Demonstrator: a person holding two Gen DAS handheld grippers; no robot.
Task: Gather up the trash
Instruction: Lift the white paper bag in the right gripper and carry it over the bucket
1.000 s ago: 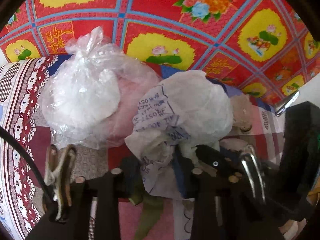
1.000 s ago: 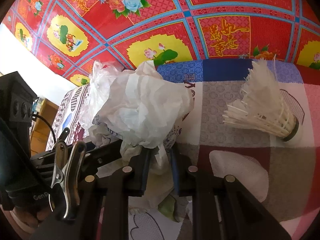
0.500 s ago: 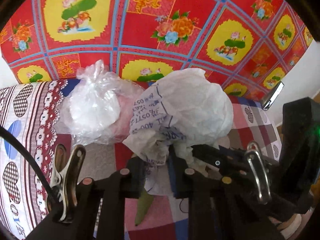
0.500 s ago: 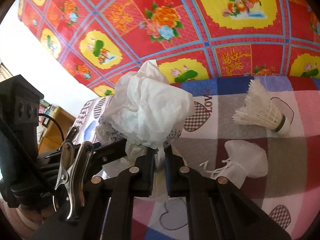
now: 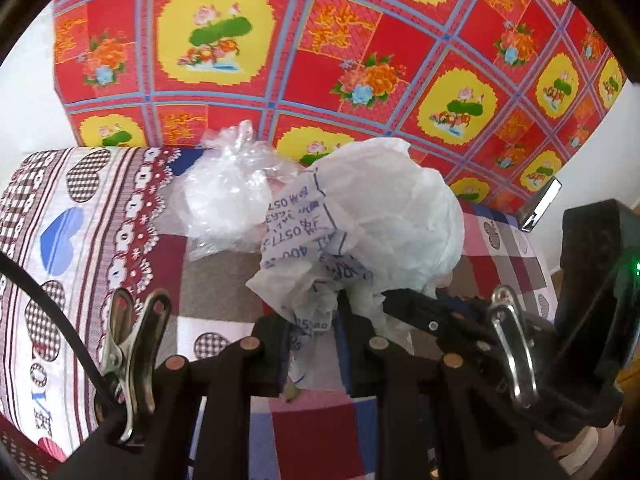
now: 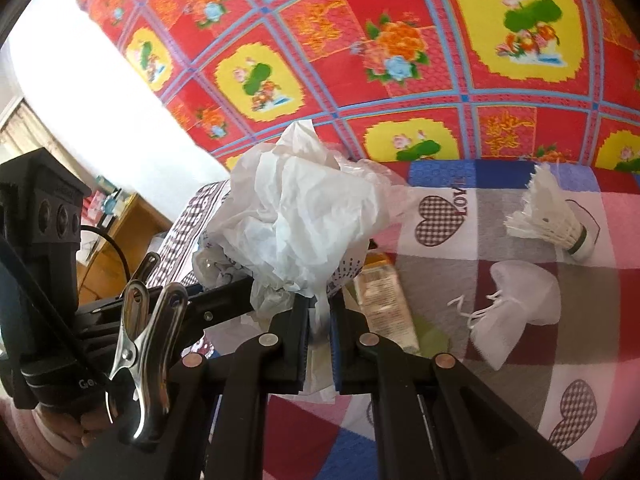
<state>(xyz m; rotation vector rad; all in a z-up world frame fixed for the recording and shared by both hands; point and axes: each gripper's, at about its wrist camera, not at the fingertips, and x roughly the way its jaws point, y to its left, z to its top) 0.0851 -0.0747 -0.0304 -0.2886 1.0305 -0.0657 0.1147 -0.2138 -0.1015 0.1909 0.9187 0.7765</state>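
A crumpled white paper wad (image 5: 372,216) with blue writing hangs above the patchwork blanket (image 5: 88,216). My left gripper (image 5: 314,330) is shut on its lower left folds. My right gripper (image 6: 320,316) is shut on a twisted tail of the same wad (image 6: 296,216), and its black fingers (image 5: 420,316) reach in from the right in the left wrist view. A knotted clear plastic bag (image 5: 228,196) lies on the blanket just behind and left of the wad. Under the wad a yellow-green packet (image 6: 384,300) lies flat.
On the blanket to the right lie a white feather shuttlecock (image 6: 552,220) and a white face mask (image 6: 516,304) with strings. A red and yellow floral cloth (image 6: 400,40) hangs behind. A wooden cabinet (image 6: 128,232) stands beyond the blanket's left edge.
Both grippers have risen together with the wad, so the blanket looks farther away. The clear bag stayed on the blanket. The packet under the wad has come into view.
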